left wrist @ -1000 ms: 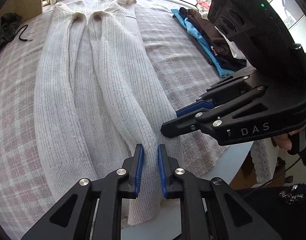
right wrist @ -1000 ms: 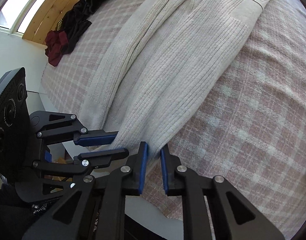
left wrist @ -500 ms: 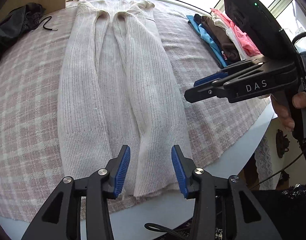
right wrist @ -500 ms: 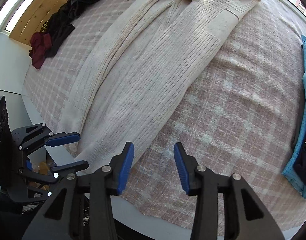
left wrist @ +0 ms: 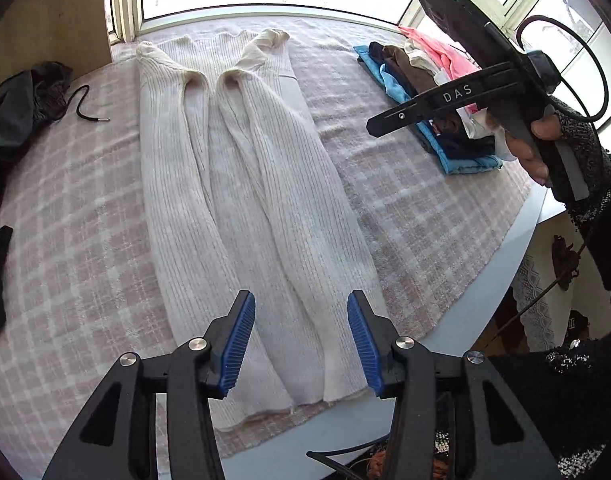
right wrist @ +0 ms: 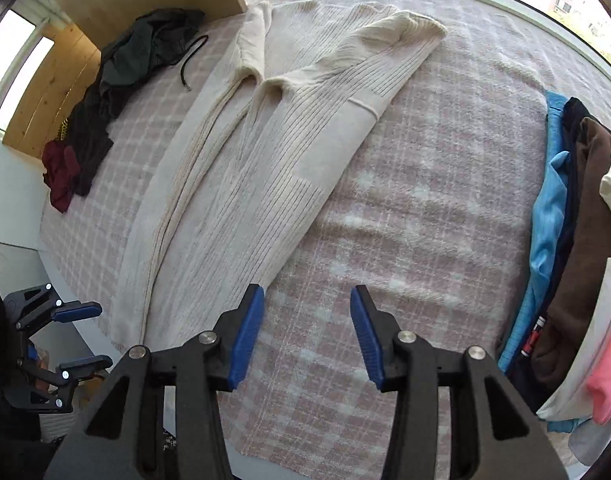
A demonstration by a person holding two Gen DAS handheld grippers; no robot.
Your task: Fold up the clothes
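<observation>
Window-side table [left wrist: 501, 256], white-edged, covered by a pink and white checked blanket [left wrist: 65, 240]. Item one: cream ribbed knit garment [left wrist: 241, 184], laid flat lengthwise down the middle of the blanket, folded into a long narrow strip, both side panels turned in toward the centre, hem at the near table edge. Item two: stack of folded clothes [right wrist: 565, 240], blue, brown, white and pink, at the blanket's right side, well apart from the knit. Item three: heap of dark clothing [right wrist: 117, 80] with a black drawstring, far left corner, a dark red piece beside it. Left gripper [left wrist: 301, 340]: jaws wide apart, empty, raised above the knit's hem. Right gripper [right wrist: 307, 334]: jaws wide apart, empty, above bare blanket just right of the knit, held in a hand [left wrist: 533, 148].
</observation>
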